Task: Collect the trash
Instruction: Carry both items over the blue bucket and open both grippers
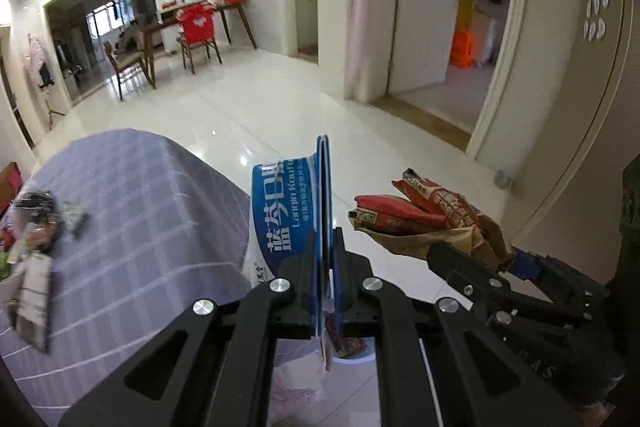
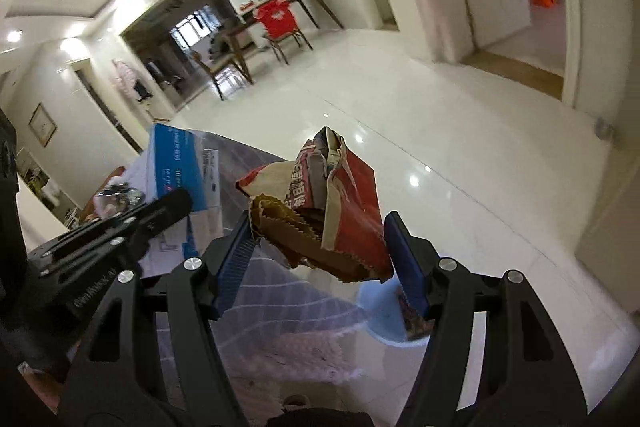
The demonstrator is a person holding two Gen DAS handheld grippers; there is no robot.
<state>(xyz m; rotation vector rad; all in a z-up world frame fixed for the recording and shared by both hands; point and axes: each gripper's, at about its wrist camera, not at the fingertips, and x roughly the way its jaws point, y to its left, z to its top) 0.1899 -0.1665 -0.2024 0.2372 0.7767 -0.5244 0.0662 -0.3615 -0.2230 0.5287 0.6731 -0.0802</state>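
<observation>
1. The left gripper (image 1: 323,267) is clamped tight on a flattened blue-and-white carton (image 1: 292,211), held edge-on and upright between its jaws.
2. The right gripper (image 2: 320,259) is partly closed around a crumpled red-and-brown snack bag (image 2: 340,203), which fills the gap between the blue pads (image 2: 236,259); from the left wrist view it sits just to the right of the carton, apart from it.
3. Below both tools lies a clear plastic bag (image 2: 304,343) with a pale blue rim (image 2: 384,323) beside it.
4. To the left a table under a grey checked cloth (image 1: 132,211) ends in a rounded edge; more litter (image 1: 36,227) lies blurred at its far left.
5. Beyond is open glossy white tile floor (image 1: 280,99).
6. Farther off stand a dining table with chairs (image 1: 196,31) and an open doorway (image 1: 468,27) on the right.
</observation>
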